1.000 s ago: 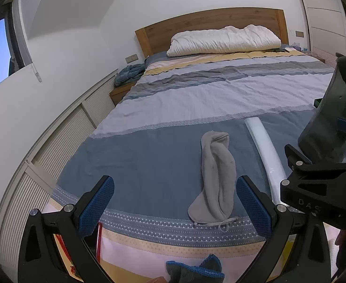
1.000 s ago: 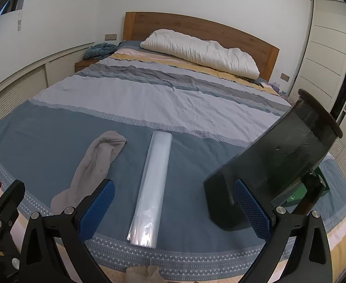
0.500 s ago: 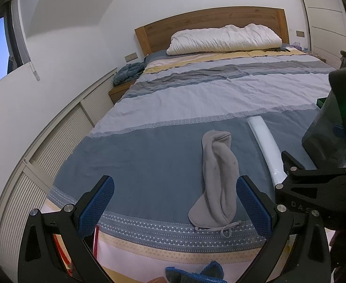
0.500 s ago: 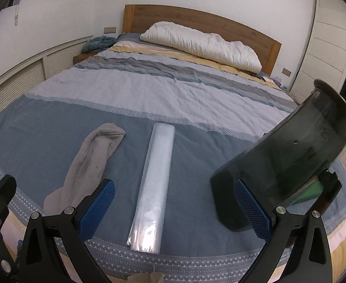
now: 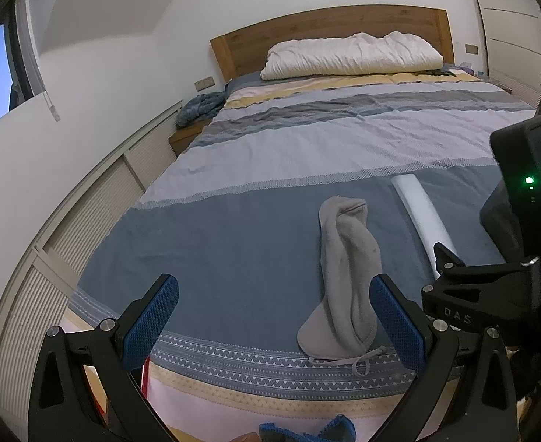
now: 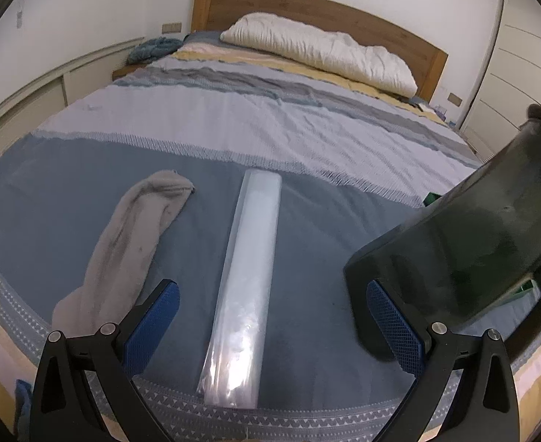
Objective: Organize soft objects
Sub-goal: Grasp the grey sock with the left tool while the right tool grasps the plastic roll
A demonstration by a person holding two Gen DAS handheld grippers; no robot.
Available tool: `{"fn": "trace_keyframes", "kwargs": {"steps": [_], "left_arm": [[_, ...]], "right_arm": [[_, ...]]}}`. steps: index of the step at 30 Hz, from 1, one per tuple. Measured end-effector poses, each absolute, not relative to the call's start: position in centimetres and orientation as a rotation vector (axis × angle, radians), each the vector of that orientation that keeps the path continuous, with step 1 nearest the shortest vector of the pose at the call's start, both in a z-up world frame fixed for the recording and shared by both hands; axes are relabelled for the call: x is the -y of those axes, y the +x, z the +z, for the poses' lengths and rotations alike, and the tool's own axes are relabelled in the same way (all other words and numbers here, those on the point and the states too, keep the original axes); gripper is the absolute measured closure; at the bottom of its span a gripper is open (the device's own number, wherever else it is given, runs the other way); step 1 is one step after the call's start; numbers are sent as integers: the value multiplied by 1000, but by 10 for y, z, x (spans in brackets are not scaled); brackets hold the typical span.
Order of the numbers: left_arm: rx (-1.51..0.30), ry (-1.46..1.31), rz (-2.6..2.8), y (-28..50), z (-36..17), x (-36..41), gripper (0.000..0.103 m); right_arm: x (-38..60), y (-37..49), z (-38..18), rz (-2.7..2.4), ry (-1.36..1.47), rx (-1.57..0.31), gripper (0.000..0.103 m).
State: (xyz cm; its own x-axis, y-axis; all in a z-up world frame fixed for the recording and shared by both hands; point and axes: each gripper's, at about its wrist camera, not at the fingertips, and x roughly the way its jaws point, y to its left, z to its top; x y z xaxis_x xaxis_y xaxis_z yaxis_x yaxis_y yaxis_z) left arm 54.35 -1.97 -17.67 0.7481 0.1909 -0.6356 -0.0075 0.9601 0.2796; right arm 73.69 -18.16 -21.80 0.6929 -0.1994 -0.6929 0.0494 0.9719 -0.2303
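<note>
Dark bin (image 6: 465, 243) tilting on bed (image 6: 233, 125), contents unseen; grey sock (image 5: 344, 280) lying alongside; left tongs (image 5: 274, 316) and right tongs (image 6: 270, 324) gaping wide, holding nothing.

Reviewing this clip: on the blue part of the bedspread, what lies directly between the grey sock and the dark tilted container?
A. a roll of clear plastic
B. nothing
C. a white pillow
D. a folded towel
A: in the right wrist view the roll of clear plastic lies lengthwise between the grey sock and the dark container.
</note>
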Motion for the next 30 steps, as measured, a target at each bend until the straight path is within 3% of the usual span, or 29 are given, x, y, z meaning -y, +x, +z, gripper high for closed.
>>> {"fn": "trace_keyframes", "kwargs": {"steps": [15,30], "left_arm": [[-975,242,104,633,-237,21,1],[-1147,205,-44,683,-287,46,1]], "right_arm": [[182,800,-261,-141,-233,-995,0],[194,809,-275,-66,-221,-1019,8]]}}
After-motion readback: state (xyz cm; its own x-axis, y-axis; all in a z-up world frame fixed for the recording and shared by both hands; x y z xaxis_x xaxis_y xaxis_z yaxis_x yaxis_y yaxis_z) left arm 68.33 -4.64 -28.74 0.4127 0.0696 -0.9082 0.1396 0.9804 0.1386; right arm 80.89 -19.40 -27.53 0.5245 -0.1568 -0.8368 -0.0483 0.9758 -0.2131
